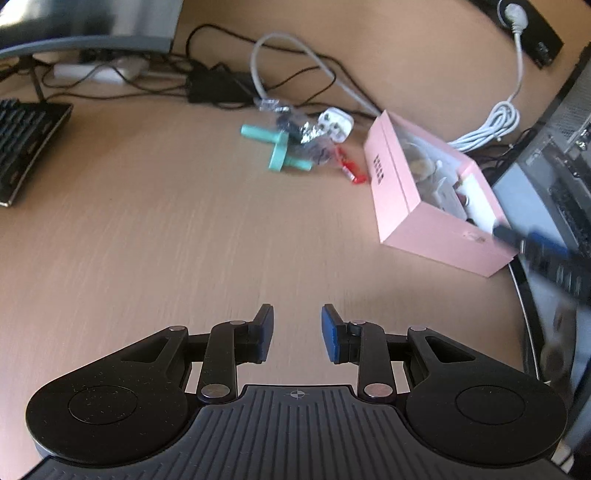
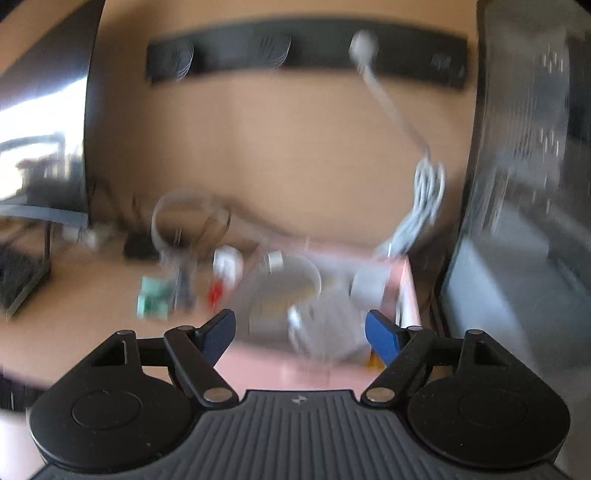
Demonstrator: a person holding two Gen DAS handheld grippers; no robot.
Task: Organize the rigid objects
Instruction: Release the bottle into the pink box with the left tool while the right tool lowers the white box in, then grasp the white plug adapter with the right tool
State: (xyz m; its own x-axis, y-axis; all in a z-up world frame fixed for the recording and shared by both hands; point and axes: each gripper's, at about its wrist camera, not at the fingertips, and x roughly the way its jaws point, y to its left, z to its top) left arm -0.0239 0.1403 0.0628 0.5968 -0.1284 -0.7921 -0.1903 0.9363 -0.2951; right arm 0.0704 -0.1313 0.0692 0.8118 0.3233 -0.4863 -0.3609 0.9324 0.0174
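Note:
A pink open box (image 1: 399, 192) holding several pale items lies on the wooden desk at the right. To its left lie a teal cross-shaped piece (image 1: 279, 149), a white plug (image 1: 336, 123), a small red item (image 1: 349, 168) and crumpled clear bags (image 1: 310, 136). My left gripper (image 1: 297, 314) hovers over bare desk well short of them, open with nothing between its fingers. In the blurred right wrist view my right gripper (image 2: 301, 325) is open just above the pink box (image 2: 277, 365), nothing gripped; the teal piece (image 2: 155, 295) and red item (image 2: 216, 293) lie to the left.
A black keyboard (image 1: 26, 144) sits at the far left below a monitor base (image 1: 92, 26). Black cables and an adapter (image 1: 218, 88) run along the back. A coiled white cable (image 1: 491, 127) lies behind the box. A computer case (image 1: 561, 147) stands at the right.

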